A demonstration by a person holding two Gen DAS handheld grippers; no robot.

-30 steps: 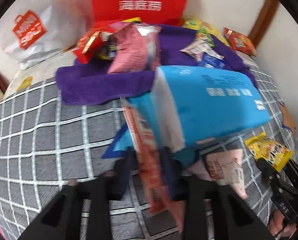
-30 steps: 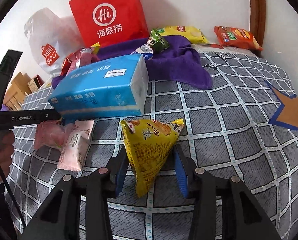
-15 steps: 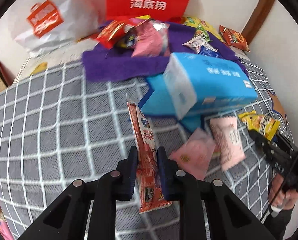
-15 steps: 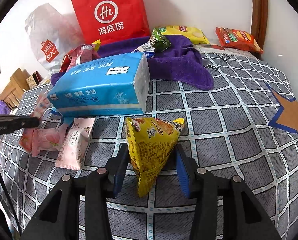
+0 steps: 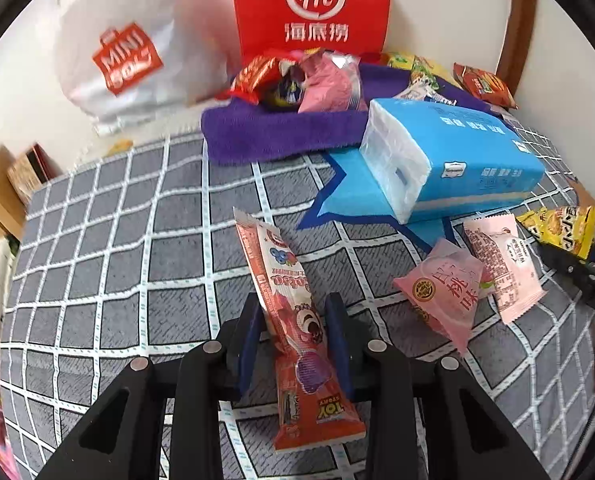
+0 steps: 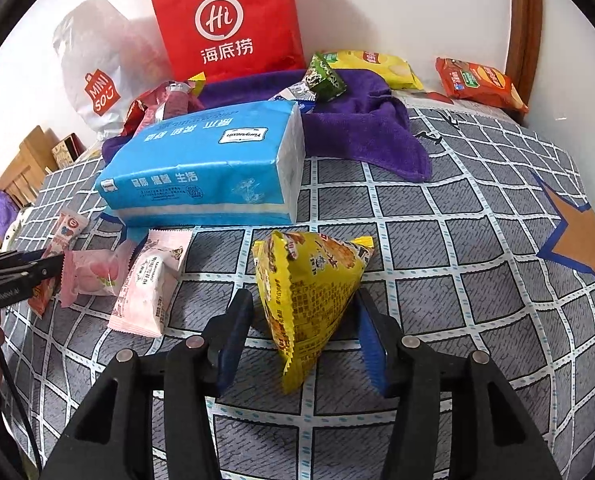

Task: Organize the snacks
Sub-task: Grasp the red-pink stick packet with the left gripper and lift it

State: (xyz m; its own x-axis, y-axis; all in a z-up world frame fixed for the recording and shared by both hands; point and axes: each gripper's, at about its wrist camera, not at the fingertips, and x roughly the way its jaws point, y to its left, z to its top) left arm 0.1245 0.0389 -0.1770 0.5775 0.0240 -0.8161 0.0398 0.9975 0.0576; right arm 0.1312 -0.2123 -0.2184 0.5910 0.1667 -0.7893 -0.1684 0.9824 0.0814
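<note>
In the left wrist view my left gripper is open, its jaws apart on either side of a long red Toy Story snack bar that lies on the grey checked bedspread. In the right wrist view my right gripper is open around a yellow triangular snack bag resting on the spread; neither pad touches it. Two pink snack packets lie between the two grippers, next to a blue tissue pack.
A purple towel at the back holds several snacks. Behind it stand a red paper bag and a white plastic bag against the wall. A yellow chip bag and an orange packet lie at the back right.
My left gripper carried the red snack bar back from the tissue pack, lowered it onto the spread and opened. My right gripper widened around the yellow bag.
</note>
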